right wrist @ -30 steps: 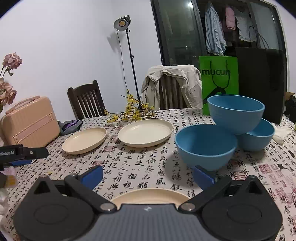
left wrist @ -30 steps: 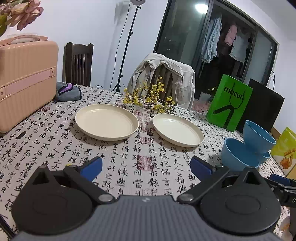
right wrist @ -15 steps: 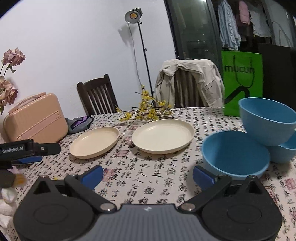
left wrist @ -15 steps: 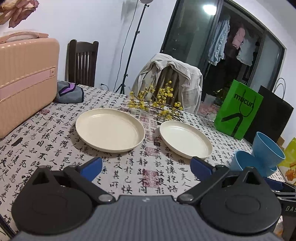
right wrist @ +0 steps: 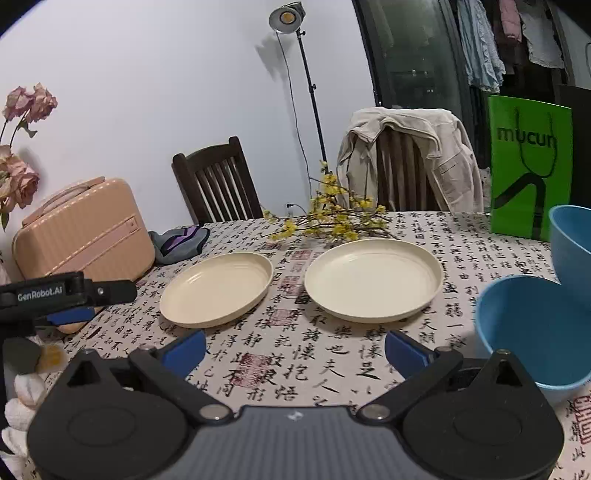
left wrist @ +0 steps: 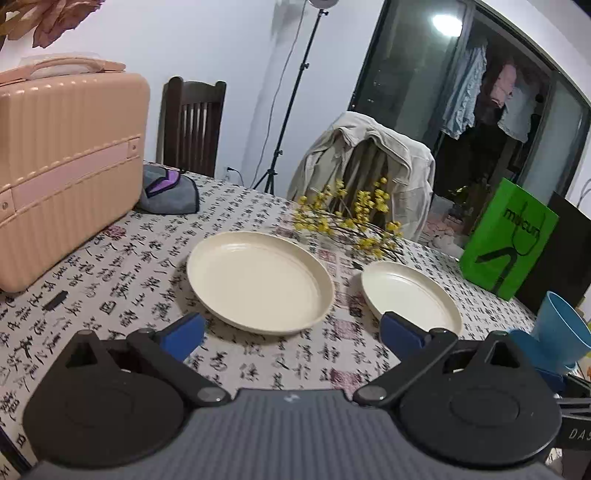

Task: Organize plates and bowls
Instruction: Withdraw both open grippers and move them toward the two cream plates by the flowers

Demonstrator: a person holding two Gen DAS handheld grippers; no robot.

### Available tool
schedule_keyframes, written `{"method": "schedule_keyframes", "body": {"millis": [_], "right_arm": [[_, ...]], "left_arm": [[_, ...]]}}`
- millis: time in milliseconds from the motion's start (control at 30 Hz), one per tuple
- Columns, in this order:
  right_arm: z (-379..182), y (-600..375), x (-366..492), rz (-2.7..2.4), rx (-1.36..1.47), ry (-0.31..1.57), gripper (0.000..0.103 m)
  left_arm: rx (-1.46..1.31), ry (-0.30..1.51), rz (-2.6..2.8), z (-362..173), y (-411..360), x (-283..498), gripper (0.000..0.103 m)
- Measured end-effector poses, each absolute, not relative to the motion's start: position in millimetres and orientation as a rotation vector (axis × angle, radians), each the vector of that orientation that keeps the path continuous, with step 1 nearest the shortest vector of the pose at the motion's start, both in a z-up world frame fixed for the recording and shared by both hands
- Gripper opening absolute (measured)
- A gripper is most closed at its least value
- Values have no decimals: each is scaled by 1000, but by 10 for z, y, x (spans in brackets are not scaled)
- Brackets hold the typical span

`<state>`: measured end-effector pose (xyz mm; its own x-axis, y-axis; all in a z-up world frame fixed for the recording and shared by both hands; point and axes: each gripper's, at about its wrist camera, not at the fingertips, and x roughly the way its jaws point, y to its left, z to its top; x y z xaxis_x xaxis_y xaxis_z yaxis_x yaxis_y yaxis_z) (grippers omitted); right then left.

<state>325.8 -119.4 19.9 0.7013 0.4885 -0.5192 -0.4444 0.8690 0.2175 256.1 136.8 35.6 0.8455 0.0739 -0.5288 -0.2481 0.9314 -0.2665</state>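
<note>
Left wrist view: calligraphy-print tablecloth (left wrist: 140, 258) fills mid-frame; 2 round cream plates (left wrist: 258, 282) now loom nearer at center, blue plastic bowls (left wrist: 561, 332) slipping lower right. Left gripper (left wrist: 291, 330), right gripper (right wrist: 293, 349) gape wide, empty, suggesting plates first.

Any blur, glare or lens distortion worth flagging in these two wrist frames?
Left wrist: slight motion blur on the yellow flower sprig; a ceiling light glares in the dark glass door. Right wrist: sharper; strong fisheye bending, dark corner vignette, lit studio lamp without flare.
</note>
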Motion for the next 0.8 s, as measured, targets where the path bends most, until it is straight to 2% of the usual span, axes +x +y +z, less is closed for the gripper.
{"method": "schedule_keyframes", "body": {"millis": [800], "right_arm": [[129, -234, 3874, 549, 63, 691, 103]], "left_arm": [[-413, 571, 330, 220, 2039, 3044, 103]]}}
